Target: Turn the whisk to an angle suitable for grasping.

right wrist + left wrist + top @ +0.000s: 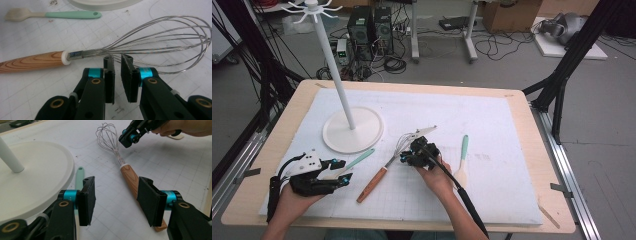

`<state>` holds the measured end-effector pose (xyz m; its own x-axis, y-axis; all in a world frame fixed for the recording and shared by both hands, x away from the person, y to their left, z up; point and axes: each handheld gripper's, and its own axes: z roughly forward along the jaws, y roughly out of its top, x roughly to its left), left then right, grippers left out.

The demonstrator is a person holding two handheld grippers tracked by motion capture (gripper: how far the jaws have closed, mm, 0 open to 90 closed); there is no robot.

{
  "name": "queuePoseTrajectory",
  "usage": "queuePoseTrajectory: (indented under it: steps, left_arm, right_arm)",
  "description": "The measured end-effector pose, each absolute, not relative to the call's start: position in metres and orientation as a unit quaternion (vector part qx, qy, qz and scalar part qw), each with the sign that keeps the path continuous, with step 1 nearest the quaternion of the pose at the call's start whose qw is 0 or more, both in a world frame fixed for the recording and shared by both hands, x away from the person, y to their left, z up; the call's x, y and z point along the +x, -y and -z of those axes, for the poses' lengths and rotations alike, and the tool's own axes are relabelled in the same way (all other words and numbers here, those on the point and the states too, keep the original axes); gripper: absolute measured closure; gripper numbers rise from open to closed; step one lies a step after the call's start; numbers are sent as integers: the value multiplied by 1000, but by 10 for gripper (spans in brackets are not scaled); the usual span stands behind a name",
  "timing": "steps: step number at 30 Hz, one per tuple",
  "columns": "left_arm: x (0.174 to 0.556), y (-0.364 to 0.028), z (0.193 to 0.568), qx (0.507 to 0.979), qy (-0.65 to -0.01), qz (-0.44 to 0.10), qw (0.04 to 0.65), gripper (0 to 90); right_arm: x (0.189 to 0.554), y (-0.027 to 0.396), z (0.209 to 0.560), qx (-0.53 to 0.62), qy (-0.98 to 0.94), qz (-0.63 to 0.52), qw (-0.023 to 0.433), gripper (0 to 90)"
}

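Observation:
A whisk with a wooden handle and wire loops lies slanted on the white mat. My right gripper hovers over its wire end. In the right gripper view the right gripper shows a narrow gap between its pads, with the whisk wires just past the tips and nothing pinched. My left gripper sits at the front left. Its jaws stand wide open, nothing between them, pointing at the whisk handle. A mint-handled brush lies beside it.
A white stand with a round base and tall pole occupies the left back of the mat. A mint-handled spatula lies right of my right hand. The mat is bare at the right and back.

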<state>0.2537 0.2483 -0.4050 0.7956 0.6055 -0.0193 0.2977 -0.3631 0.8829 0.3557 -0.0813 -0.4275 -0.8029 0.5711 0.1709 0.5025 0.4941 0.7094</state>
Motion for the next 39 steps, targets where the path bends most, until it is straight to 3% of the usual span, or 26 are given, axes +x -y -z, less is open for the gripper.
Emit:
queuePoseTrajectory:
  steps: [11, 17, 39]
  left_arm:
    - [255, -241, 411, 810, -284, -148, 491, 442]
    - [255, -241, 411, 810, -285, -146, 491, 448]
    - [257, -238, 412, 814, -283, -142, 486, 444]
  right_arm:
    - [342, 67, 433, 281, -878, -388, 15, 765]
    - [336, 56, 435, 252, -889, -381, 8, 892]
    - [327, 41, 437, 225, -906, -358, -20, 892]
